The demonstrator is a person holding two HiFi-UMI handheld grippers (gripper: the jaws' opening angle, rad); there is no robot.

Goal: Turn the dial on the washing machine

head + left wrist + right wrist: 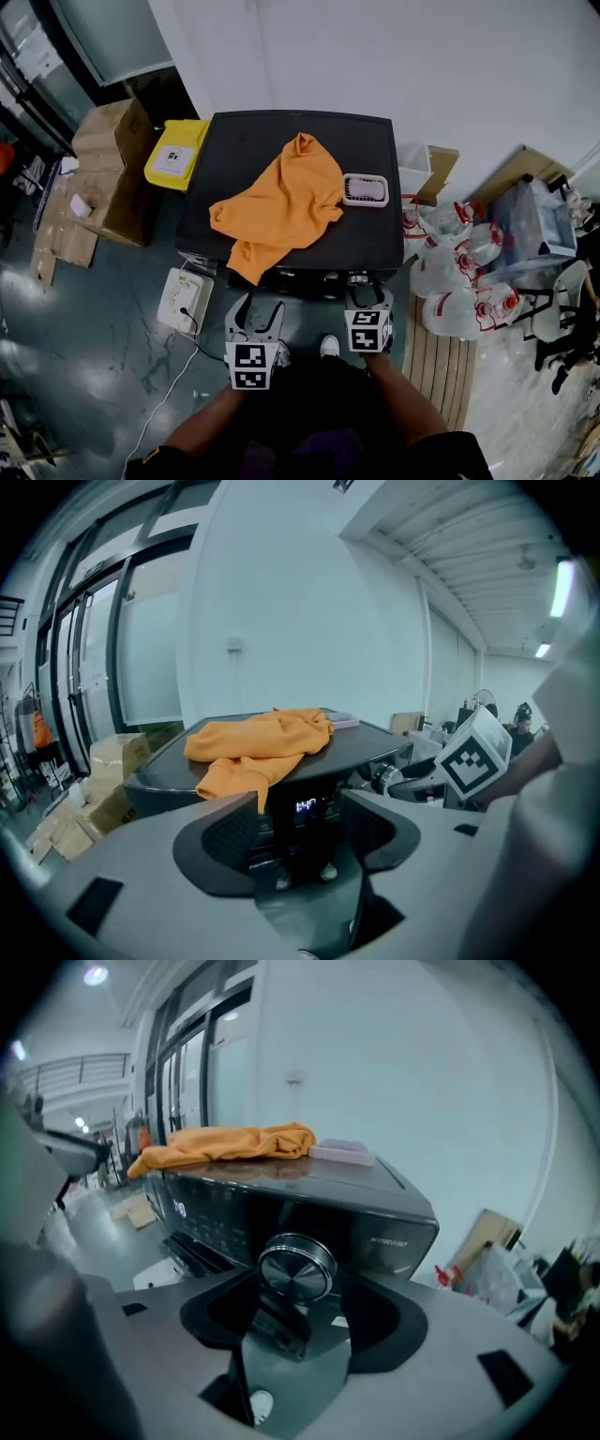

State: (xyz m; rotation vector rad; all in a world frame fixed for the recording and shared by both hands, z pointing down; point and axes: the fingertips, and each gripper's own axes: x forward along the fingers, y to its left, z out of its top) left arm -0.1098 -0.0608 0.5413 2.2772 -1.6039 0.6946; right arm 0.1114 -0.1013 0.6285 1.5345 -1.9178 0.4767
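Left gripper (256,307) is held low in front of a dark washing machine (375,187), its jaws wide apart and gripping nothing. Beyond the gap, in the left gripper view, the machine's lit display (306,805) shows. On the floor to the far left stand cardboard boxes (112,141), then a yellow bin (176,153) against the machine's left side, and a white box (184,298) with a cable near its front left corner. An orange cloth (281,202) lies crumpled across the machine's top, one end hanging over the front edge. Just right of it sits a small pale tray (365,190). The right gripper (367,292) is at the front panel's right end. Its jaws stand wide on either side of the round metal dial (296,1267), close beside its rim, not plainly pressing it. Filled plastic bags (459,272) crowd the floor to the right.
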